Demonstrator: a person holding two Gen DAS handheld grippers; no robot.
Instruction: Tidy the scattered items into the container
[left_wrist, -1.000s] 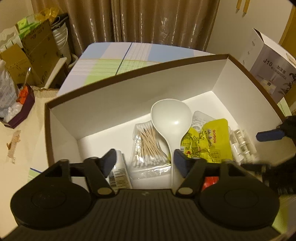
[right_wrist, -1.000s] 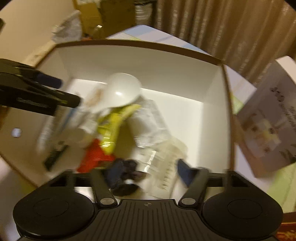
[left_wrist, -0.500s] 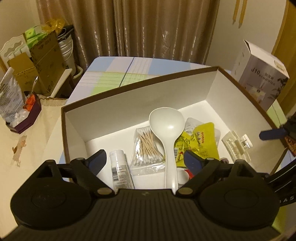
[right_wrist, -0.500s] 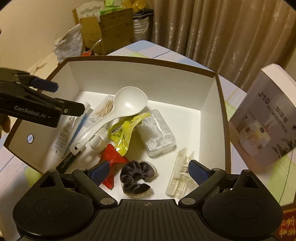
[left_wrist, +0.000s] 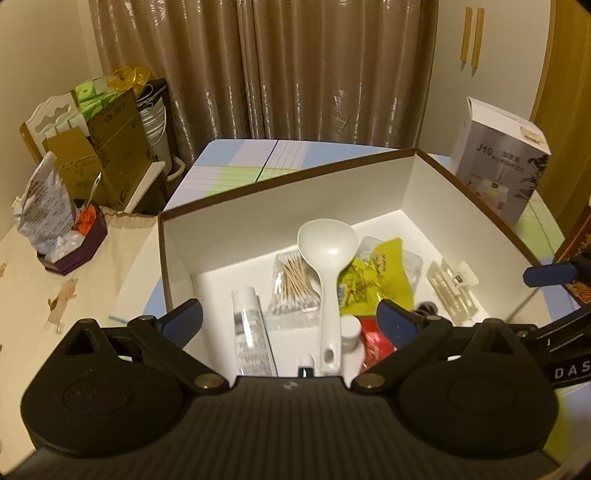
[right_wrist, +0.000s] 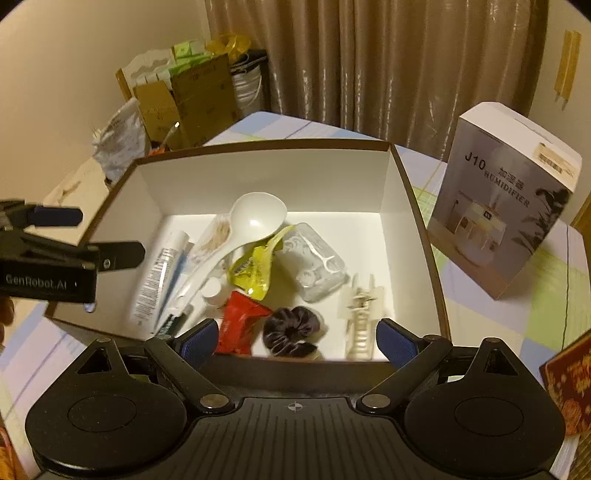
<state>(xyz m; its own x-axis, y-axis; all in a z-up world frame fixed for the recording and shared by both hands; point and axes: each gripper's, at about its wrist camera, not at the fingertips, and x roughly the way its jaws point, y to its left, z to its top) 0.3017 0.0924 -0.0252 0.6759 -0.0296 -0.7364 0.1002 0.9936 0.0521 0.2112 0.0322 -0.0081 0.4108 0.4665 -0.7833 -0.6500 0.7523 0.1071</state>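
A white box with a brown rim (left_wrist: 280, 181) (right_wrist: 417, 206) holds a white ladle (left_wrist: 327, 251) (right_wrist: 255, 221), a bag of cotton swabs (left_wrist: 293, 284), a white tube (left_wrist: 251, 332) (right_wrist: 159, 273), a yellow packet (left_wrist: 376, 277) (right_wrist: 255, 269), a red packet (right_wrist: 238, 325), a dark scrunchie (right_wrist: 291, 328), a clear floss-pick box (right_wrist: 314, 262) and a cream hair clip (left_wrist: 452, 284) (right_wrist: 362, 314). My left gripper (left_wrist: 291, 321) is open and empty above the box's near-left edge. My right gripper (right_wrist: 295, 339) is open and empty above the near edge.
A humidifier carton (left_wrist: 498, 158) (right_wrist: 502, 218) stands right of the box on the checked tablecloth (left_wrist: 240, 162). Cardboard boxes (left_wrist: 107, 147), a foil bag (left_wrist: 44, 210) and a dark tray (left_wrist: 74, 247) sit to the left. Curtains (left_wrist: 295, 66) hang behind.
Both grippers have pulled back and up from the box and opened wider. The hair clip now lies in the box where the right gripper had been.
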